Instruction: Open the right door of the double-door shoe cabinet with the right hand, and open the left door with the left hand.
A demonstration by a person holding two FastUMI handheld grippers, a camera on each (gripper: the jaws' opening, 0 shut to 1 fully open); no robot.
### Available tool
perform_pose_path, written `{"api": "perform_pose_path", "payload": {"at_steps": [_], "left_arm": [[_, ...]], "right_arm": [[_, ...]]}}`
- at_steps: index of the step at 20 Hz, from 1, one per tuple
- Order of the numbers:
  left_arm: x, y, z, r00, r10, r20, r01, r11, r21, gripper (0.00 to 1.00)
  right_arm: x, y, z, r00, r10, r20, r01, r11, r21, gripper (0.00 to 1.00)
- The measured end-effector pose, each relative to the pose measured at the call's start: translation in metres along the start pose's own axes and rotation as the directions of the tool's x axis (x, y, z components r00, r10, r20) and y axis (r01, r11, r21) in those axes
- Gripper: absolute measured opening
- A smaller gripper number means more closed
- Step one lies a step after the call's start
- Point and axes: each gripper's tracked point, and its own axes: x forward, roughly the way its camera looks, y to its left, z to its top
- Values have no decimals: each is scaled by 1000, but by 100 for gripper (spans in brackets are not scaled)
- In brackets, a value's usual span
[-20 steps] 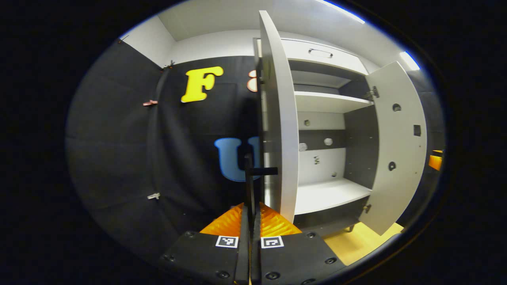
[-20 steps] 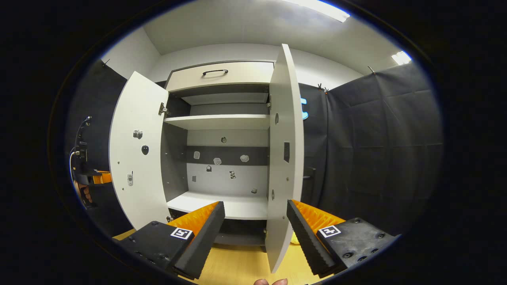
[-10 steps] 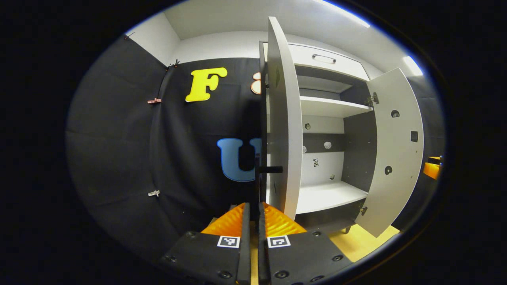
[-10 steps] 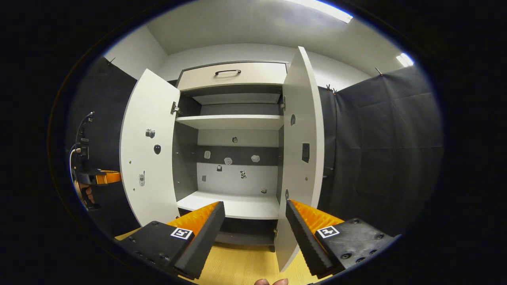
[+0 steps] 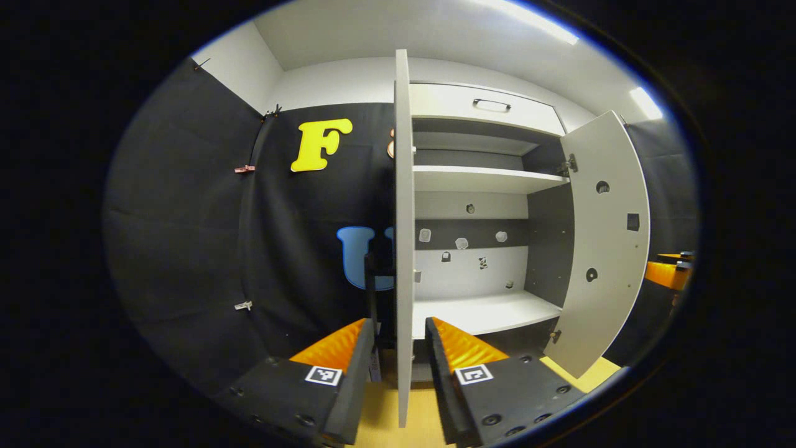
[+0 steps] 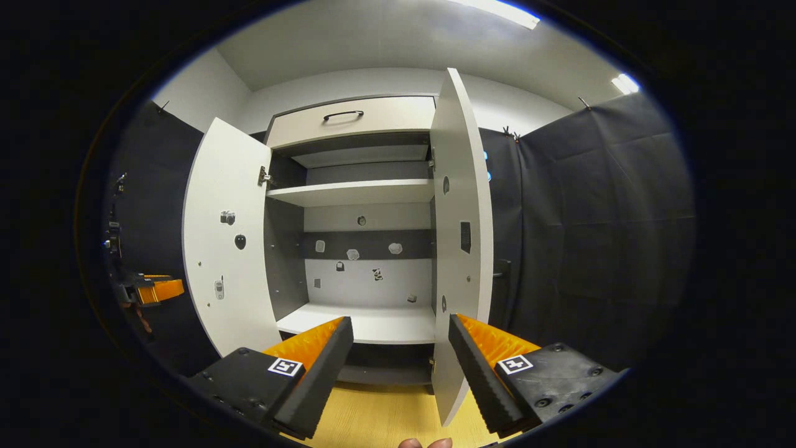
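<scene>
The white shoe cabinet (image 6: 360, 193) stands with both doors swung out and its shelves bare. In the left gripper view the left door (image 5: 404, 186) is edge-on straight ahead, its black handle (image 5: 371, 292) on the outer side. My left gripper (image 5: 399, 339) is open, with the door's edge between the fingers and no grip on it. The right door (image 5: 606, 249) hangs open farther right. In the right gripper view my right gripper (image 6: 401, 339) is open and holds nothing, a little short of the right door (image 6: 460, 249). The left door (image 6: 224, 249) and left gripper (image 6: 152, 289) lie far left.
A shut drawer with a dark handle (image 6: 342, 114) tops the cabinet. Black cloth walls close in on both sides. The floor (image 6: 373, 417) is light wood. The right gripper (image 5: 668, 272) is at the far right edge of the left gripper view. A person's fingertips (image 6: 426, 443) peek in below.
My left gripper has gone from shut on the left door's handle to open and has shifted, so the door now lies edge-on between its fingers. The right gripper stays open.
</scene>
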Motion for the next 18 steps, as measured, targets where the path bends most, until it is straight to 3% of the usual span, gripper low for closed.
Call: {"api": "perform_pose_path", "payload": {"at_steps": [1, 3, 6, 14, 18], "left_arm": [[-3, -7, 2, 1000, -7, 0, 7, 1000, 6, 63], [-9, -19, 5, 1000, -21, 6, 21, 1000, 20, 71], [-14, -35, 9, 999, -30, 18, 30, 999, 17, 97], [-32, -49, 7, 999, 23, 25, -22, 999, -48, 99], [-42, -57, 6, 999, 32, 34, -31, 999, -10, 98]], "right_arm": [[0, 0, 1, 1000, 3, 1, -3, 1000, 3, 98], [2, -1, 1, 1000, 7, 4, -7, 1000, 8, 98], [2, -3, 2, 1000, 10, 8, -10, 1000, 6, 98], [-4, -19, 6, 1000, -1, 21, 0, 1000, 20, 98], [-6, -20, 3, 1000, 1, 18, -2, 1000, 28, 98]]}}
